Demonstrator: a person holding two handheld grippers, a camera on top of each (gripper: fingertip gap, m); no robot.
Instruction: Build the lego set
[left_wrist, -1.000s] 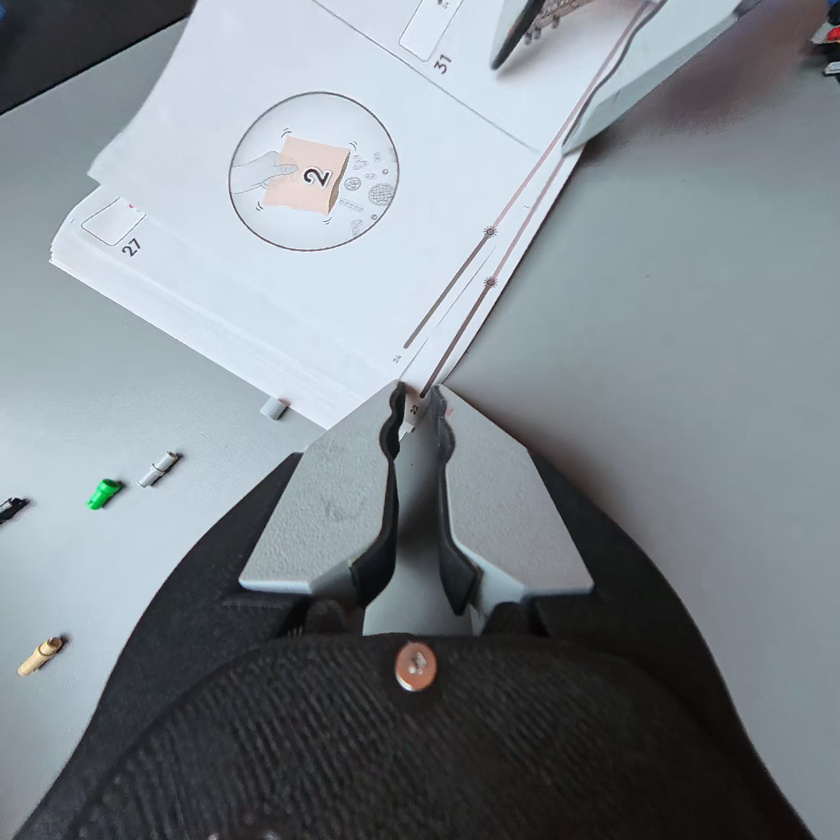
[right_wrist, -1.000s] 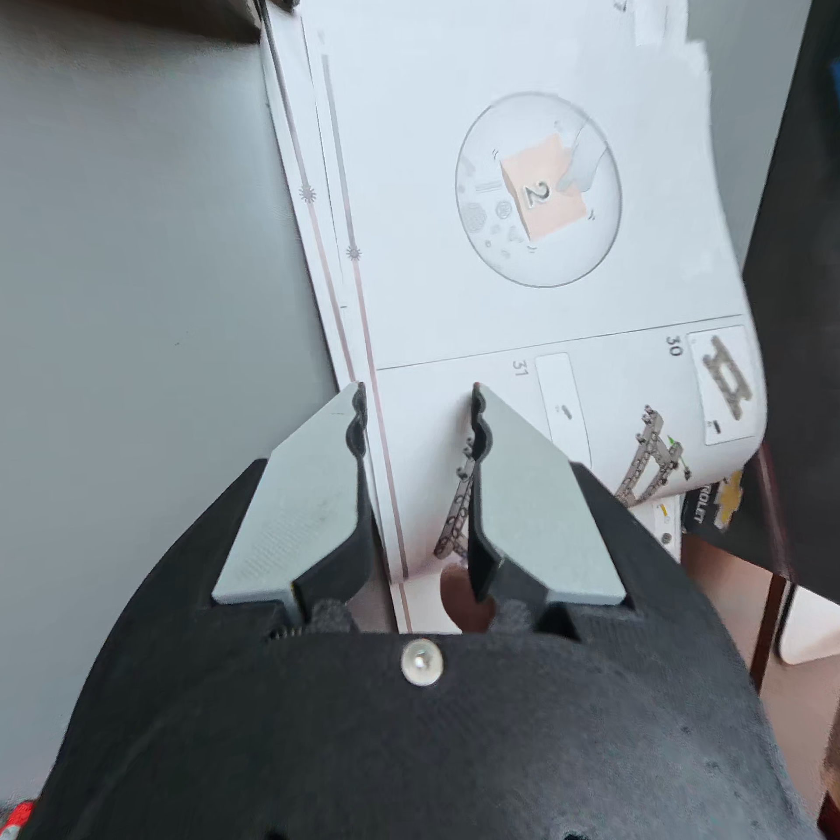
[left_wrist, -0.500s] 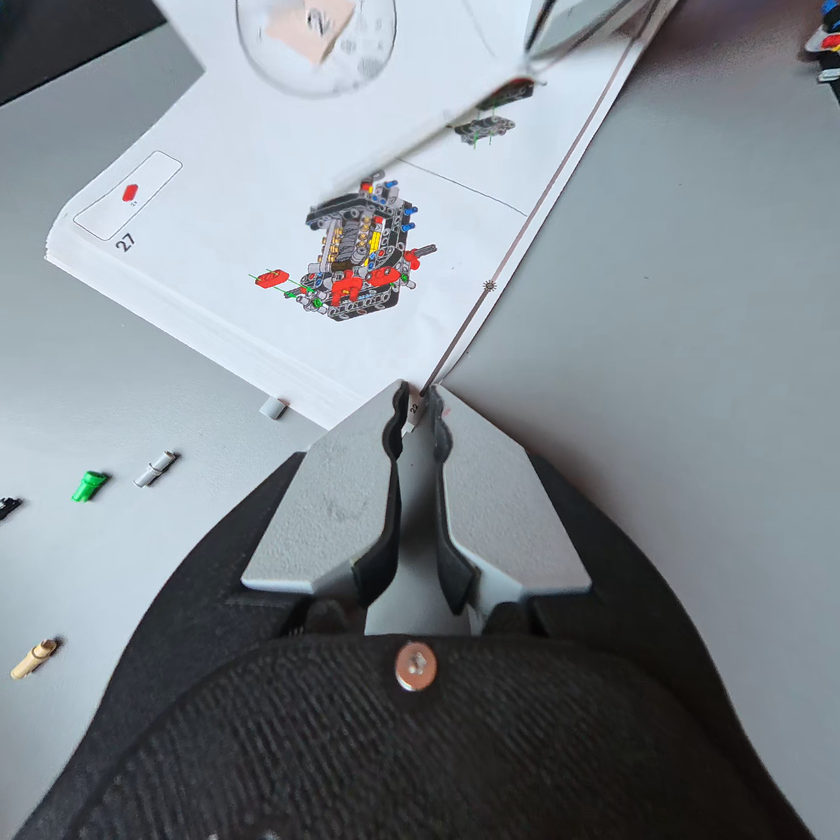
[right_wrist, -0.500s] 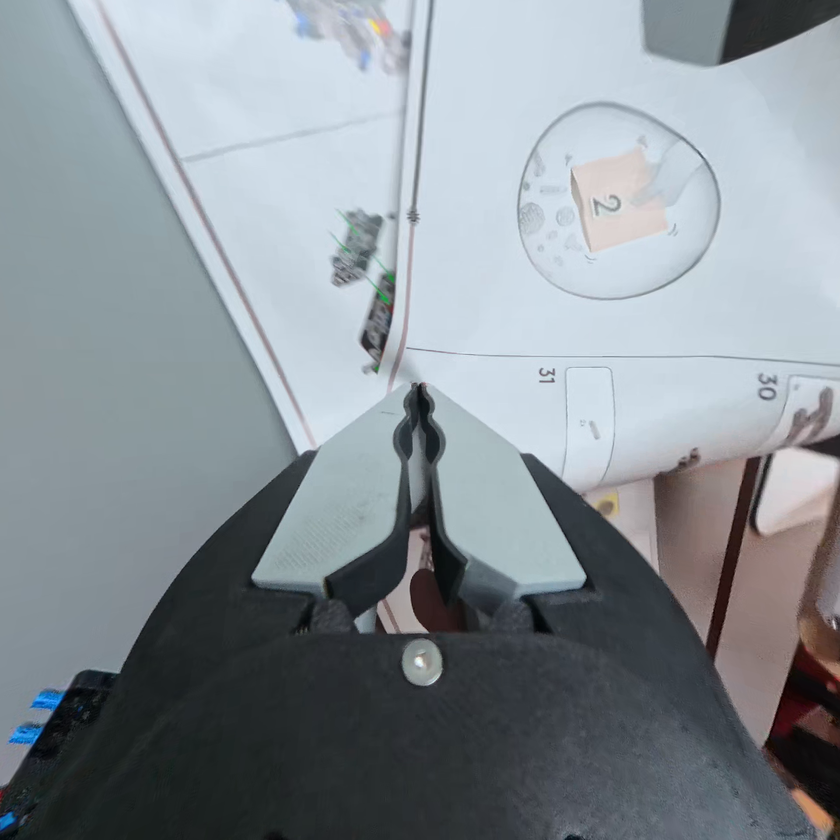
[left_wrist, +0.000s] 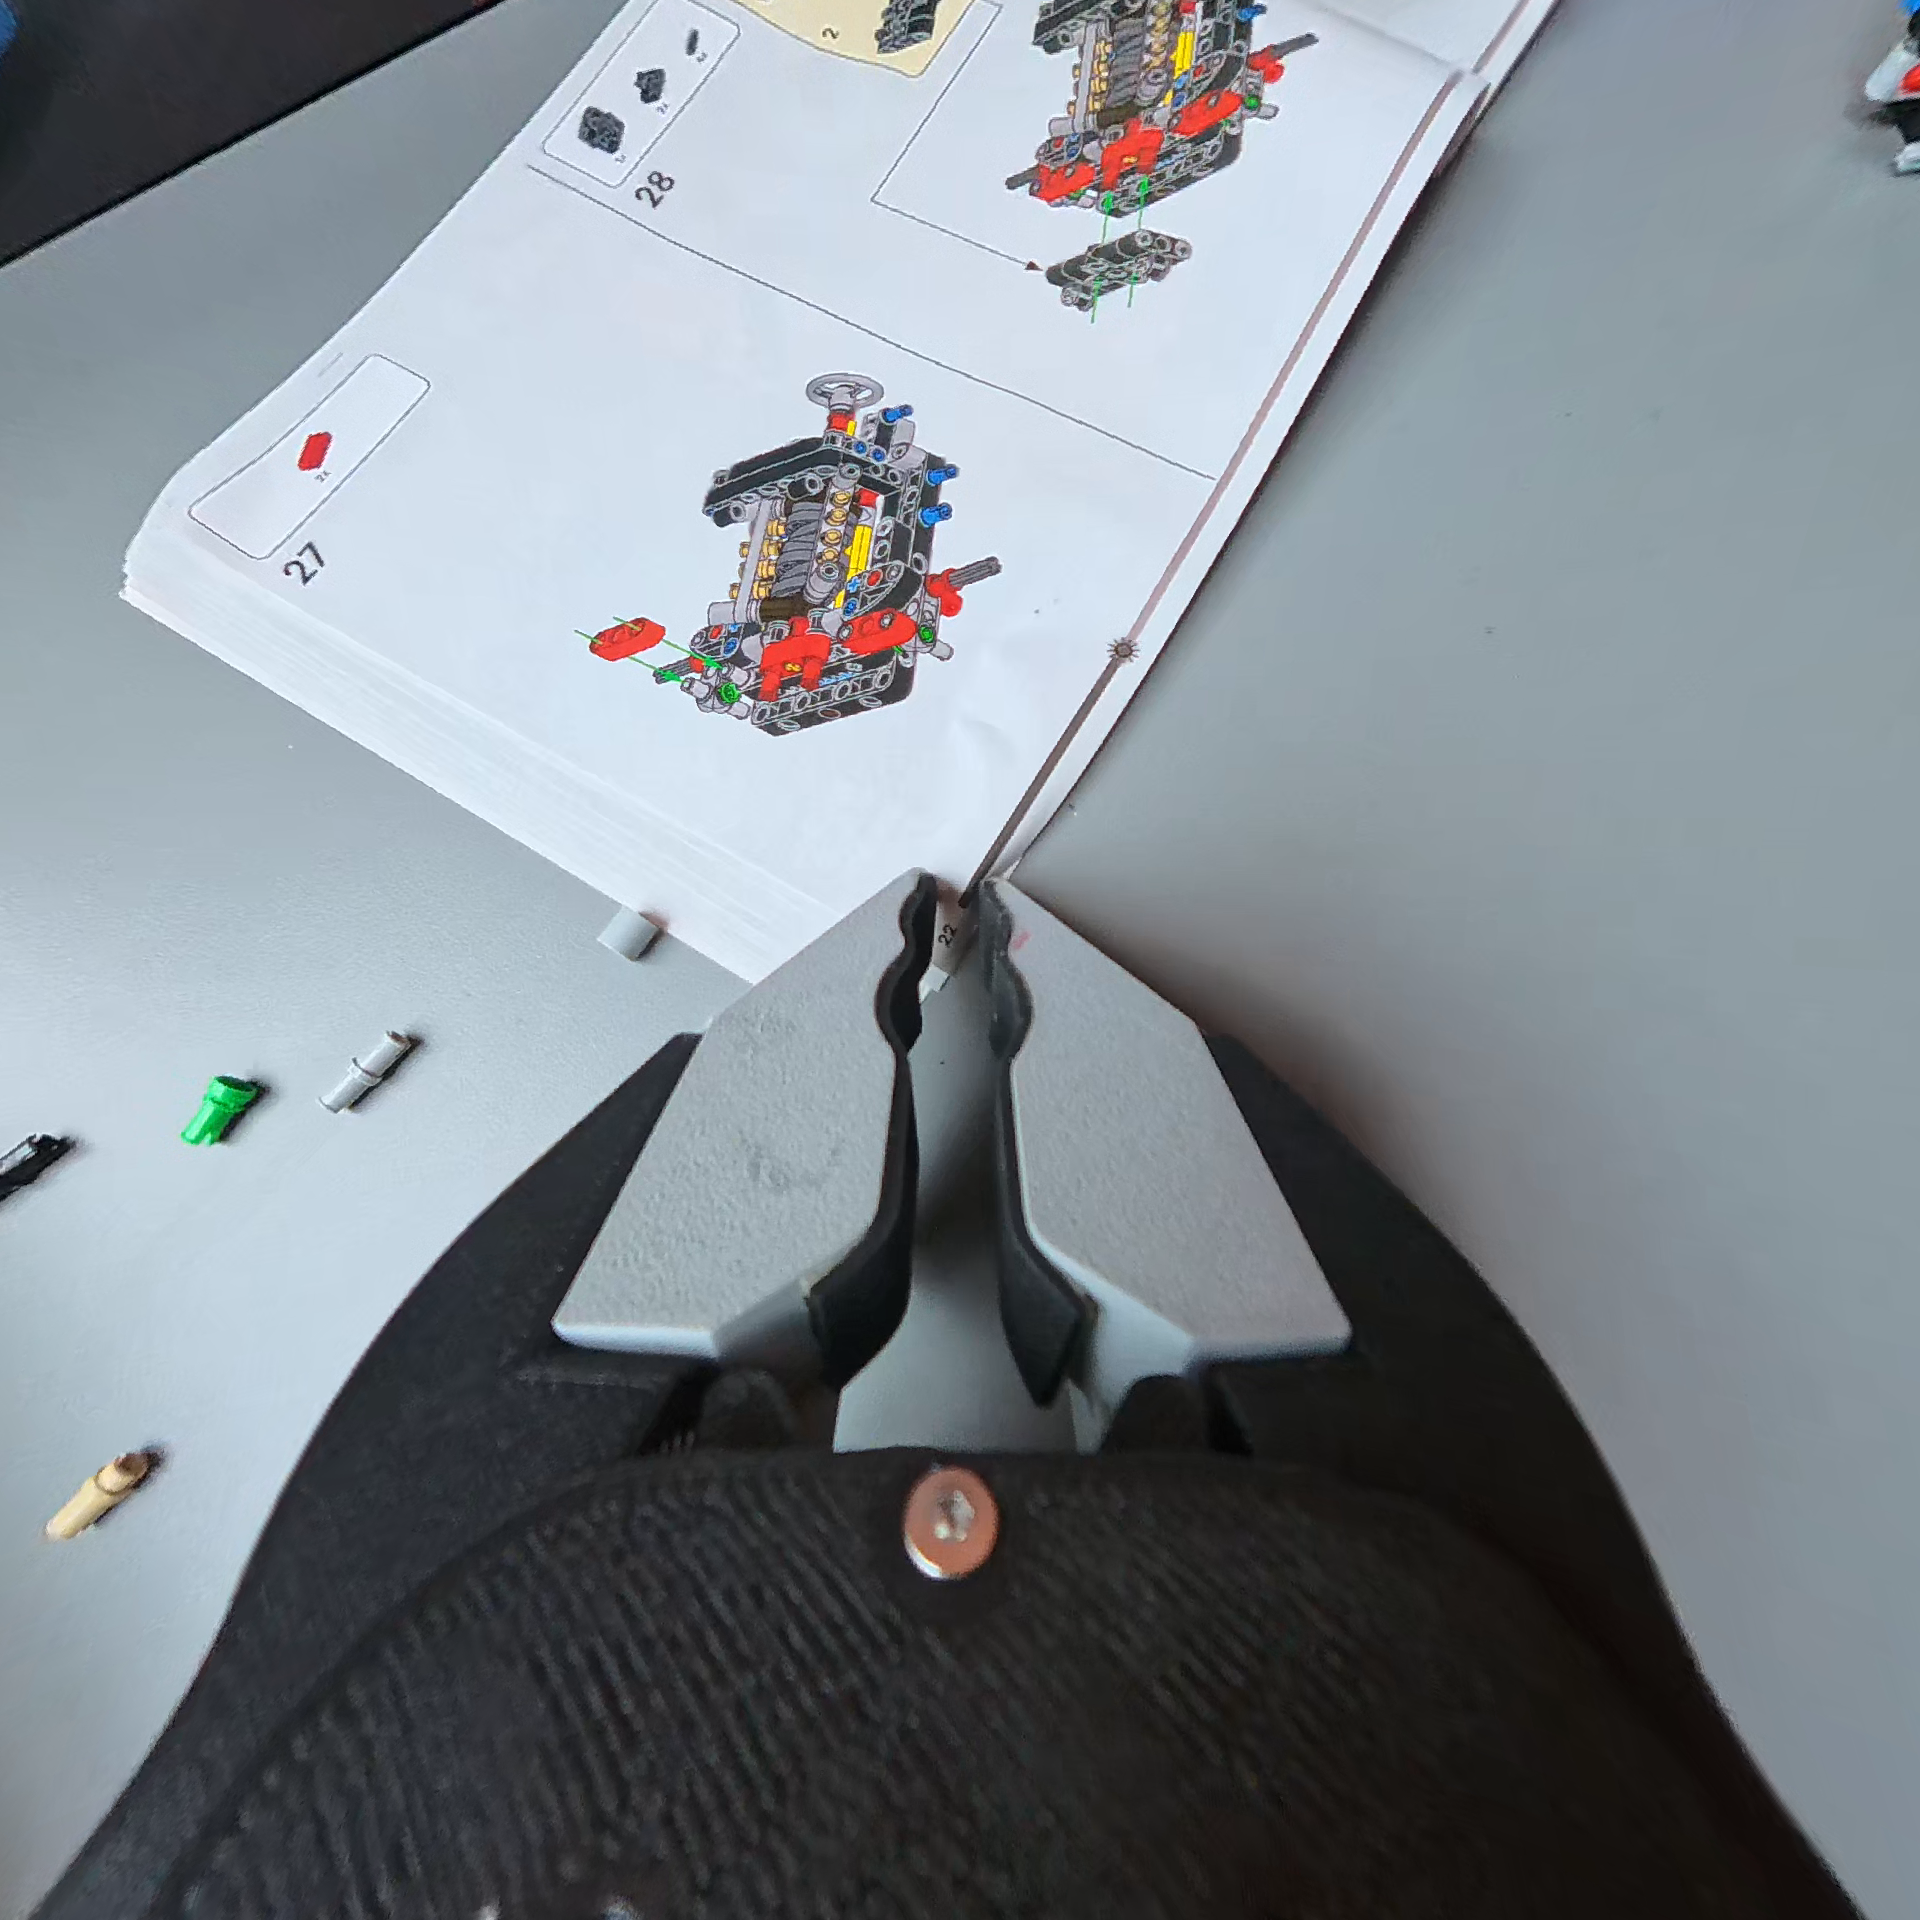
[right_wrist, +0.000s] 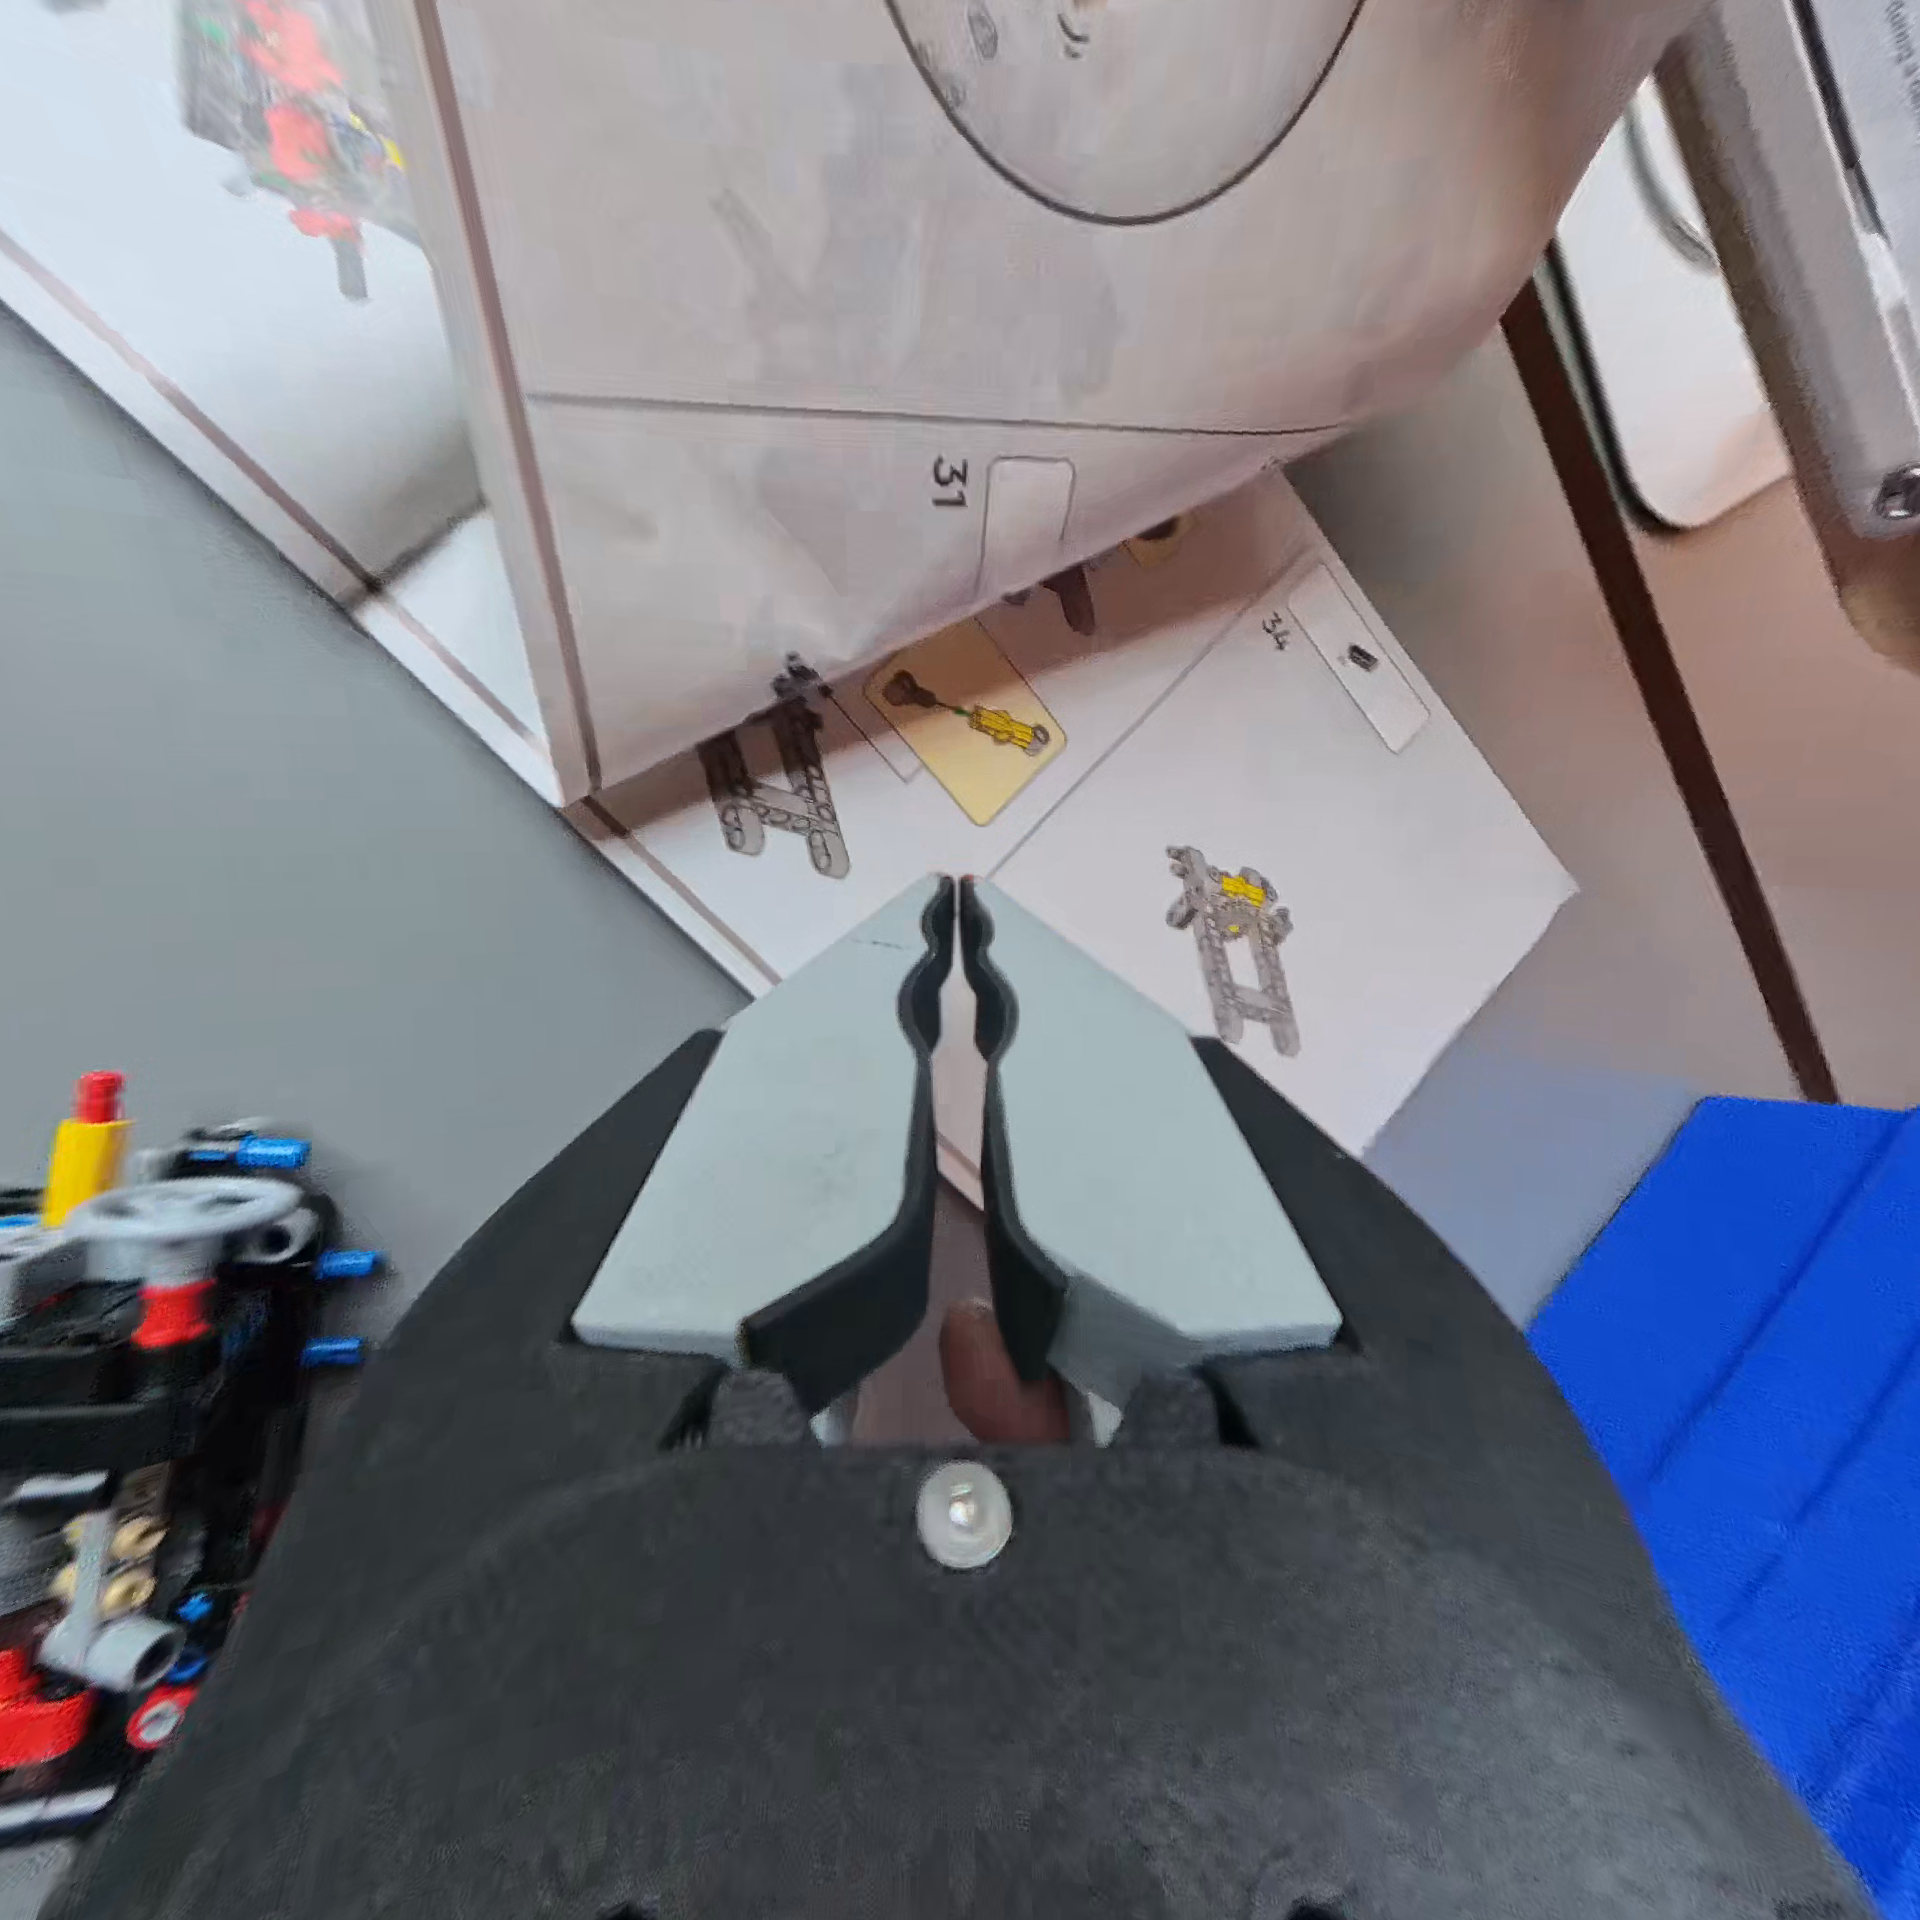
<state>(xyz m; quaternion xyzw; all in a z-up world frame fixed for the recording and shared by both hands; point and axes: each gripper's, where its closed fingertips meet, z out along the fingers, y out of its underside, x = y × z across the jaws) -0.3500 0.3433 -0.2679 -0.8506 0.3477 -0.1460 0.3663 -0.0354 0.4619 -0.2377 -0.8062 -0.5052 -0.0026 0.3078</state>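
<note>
Lego model (right_wrist: 156, 1382), partly built in black, grey, red and yellow, sits on the grey bench (right_wrist: 208, 779) beside the instruction booklet (left_wrist: 644, 436); the right wrist view cuts it off at the frame edge and smears it with motion blur, so its lower half is hard to read. The booklet lies open on the bench, its far pages running out of the left wrist view. In the right wrist view one page (right_wrist: 935, 364) stands lifted and curled above the booklet's flat sheets, blurred, hiding whatever is printed beneath it.

Left gripper (left_wrist: 951, 914) reaches low over the bench to the booklet's near corner. Its jaws are nearly together with the corner lying in the narrow gap; whether they actually bite the paper I cannot tell. Right gripper (right_wrist: 951, 883) hovers above the booklet's flat pages with its jaws pressed together at the tips, and nothing visible is caught between them. A fingertip shows under it, behind the jaws.

Loose pieces lie on the bench beside the booklet: a small grey piece (left_wrist: 629, 928) touching its page stack, a light grey pin (left_wrist: 369, 1070) farther off, then a green piece (left_wrist: 220, 1109), a tan pin (left_wrist: 99, 1496), and a black piece (left_wrist: 26, 1162) cut off by the frame. A blue object (right_wrist: 1766, 1403), too blurred to identify, fills the corner opposite the model.
</note>
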